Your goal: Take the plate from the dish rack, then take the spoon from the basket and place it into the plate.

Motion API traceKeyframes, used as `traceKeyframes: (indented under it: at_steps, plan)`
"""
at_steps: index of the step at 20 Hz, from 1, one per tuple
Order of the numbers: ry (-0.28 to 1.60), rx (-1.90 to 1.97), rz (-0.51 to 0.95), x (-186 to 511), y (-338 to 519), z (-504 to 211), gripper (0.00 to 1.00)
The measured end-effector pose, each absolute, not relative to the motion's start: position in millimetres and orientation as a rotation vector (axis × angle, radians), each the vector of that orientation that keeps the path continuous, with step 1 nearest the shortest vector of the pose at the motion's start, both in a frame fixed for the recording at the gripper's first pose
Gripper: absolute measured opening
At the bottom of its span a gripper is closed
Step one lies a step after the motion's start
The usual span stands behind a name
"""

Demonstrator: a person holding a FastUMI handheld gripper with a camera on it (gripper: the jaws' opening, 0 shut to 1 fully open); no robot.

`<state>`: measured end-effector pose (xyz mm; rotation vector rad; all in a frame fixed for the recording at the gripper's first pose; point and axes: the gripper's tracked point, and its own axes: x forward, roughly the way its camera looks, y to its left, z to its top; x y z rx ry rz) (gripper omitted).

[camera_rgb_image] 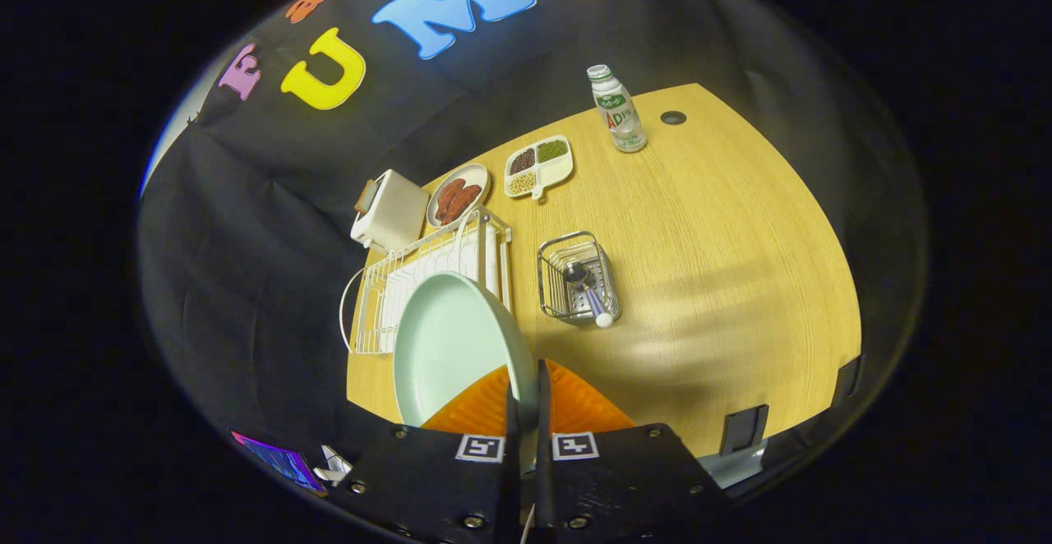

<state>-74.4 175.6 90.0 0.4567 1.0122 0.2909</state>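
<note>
My gripper [526,396] is shut on the rim of a pale green plate [448,347], which hangs lifted above the table, over the near end of the white wire dish rack [411,277]. Both fingers press on the plate's right edge. Beyond the fingers, a little to the right, stands a small metal wire basket [578,277] with a spoon [585,289] lying in it, bowl at the far end and handle tip poking out at the near end.
A white toaster [388,209] stands behind the rack. Beside it are a plate of sausages [457,195] and a divided dish of beans [538,166]. A small bottle [617,110] stands at the far side of the wooden table [723,248].
</note>
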Motion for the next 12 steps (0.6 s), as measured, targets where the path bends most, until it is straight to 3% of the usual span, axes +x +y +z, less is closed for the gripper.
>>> traceKeyframes:
  at_steps: [12]
  plan:
    - [1.109, 0.609, 0.328, -109.9, 203.4, -39.2, 0.07]
